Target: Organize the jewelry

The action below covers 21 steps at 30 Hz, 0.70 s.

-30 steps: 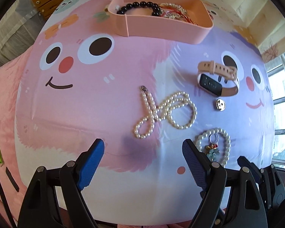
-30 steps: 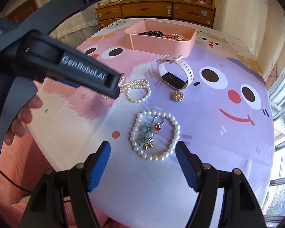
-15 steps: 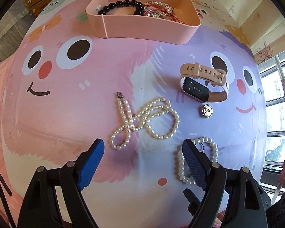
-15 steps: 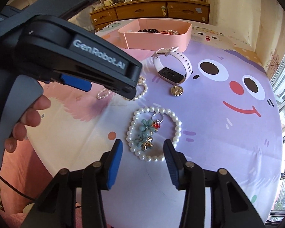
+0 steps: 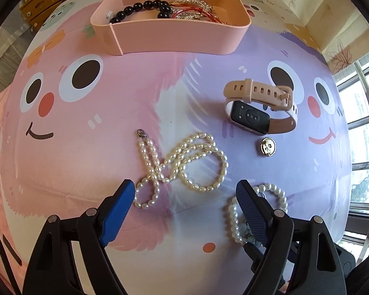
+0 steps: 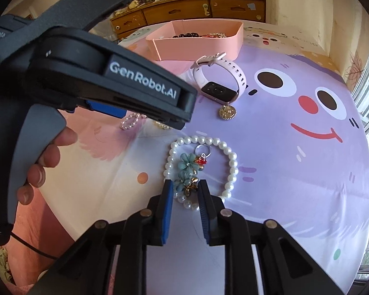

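A pearl bracelet with flower charms [image 6: 230, 162] lies on the cartoon tablecloth; it also shows in the left wrist view [image 5: 280, 194]. My right gripper [image 6: 184, 191] has nearly closed, with its blue fingers on either side of the bracelet's near edge and charms. My left gripper [image 5: 184, 196] is open and hovers over a long pearl necklace [image 5: 182, 164]. A pink watch [image 5: 260, 108] and a gold round pendant [image 5: 268, 146] lie to the right. A pink tray [image 5: 174, 36] at the far side holds a black bead bracelet [image 5: 140, 8] and red and silver pieces.
The tablecloth [image 6: 295, 172] covers a round table. A wooden dresser [image 6: 196, 12] stands beyond the table. Windows [image 5: 361, 127] are on the right. The left gripper's body [image 6: 91, 73] and the hand holding it fill the left of the right wrist view.
My right gripper has narrowed from wide open to nearly shut around the flower-charm bracelet's near edge. My left gripper has moved forward toward the pearl necklace and stayed open.
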Motion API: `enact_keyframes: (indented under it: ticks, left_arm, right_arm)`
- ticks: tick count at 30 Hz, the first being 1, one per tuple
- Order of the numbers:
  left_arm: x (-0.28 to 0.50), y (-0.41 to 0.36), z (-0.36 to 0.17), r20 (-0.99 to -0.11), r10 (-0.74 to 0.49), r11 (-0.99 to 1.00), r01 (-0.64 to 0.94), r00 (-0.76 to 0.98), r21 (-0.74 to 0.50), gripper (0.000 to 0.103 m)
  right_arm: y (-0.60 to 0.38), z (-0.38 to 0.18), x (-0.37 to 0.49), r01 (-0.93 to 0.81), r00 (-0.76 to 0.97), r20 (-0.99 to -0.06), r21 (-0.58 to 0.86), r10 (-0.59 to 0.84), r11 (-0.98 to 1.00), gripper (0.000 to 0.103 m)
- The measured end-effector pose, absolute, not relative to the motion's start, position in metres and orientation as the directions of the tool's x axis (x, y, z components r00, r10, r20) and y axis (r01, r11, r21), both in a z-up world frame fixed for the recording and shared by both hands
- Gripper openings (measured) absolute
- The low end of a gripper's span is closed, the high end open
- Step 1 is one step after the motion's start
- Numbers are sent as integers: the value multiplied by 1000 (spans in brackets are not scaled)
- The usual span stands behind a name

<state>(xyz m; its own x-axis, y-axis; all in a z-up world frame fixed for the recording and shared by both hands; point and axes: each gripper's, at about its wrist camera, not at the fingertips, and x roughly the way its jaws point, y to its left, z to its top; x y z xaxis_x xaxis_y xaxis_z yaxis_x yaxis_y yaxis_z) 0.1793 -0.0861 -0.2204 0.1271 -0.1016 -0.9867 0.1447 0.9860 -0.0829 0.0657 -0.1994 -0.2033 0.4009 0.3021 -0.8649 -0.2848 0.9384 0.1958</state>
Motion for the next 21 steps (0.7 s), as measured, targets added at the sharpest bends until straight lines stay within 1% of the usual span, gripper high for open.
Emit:
enact_keyframes:
  ticks: [2, 7, 12, 16, 21]
  left_arm:
    - [181, -91, -223, -987, -99, 987, 140, 123, -81, 86]
    - [189, -94, -230, -985, -113, 989, 112, 127, -99, 87]
    - [198, -92, -232, -987, -72, 993, 104, 146, -57, 88]
    - [203, -98, -235, -989, -24, 990, 141, 145, -3, 88]
    - [210, -105, -238, -990, -38, 988, 154, 138, -17, 88]
  right_arm:
    - [-200, -203, 67, -285, 400, -862, 205, 311, 936, 18]
    - [-200, -203, 71, -298, 401, -861, 200, 312, 933, 17]
    - [-204, -203, 75, -303, 390, -866, 200, 312, 932, 17]
    - [-207, -200, 74, -300, 380, -873, 197, 306, 933, 16]
    - [-213, -200, 78, -273, 371, -880, 202, 296, 941, 16]
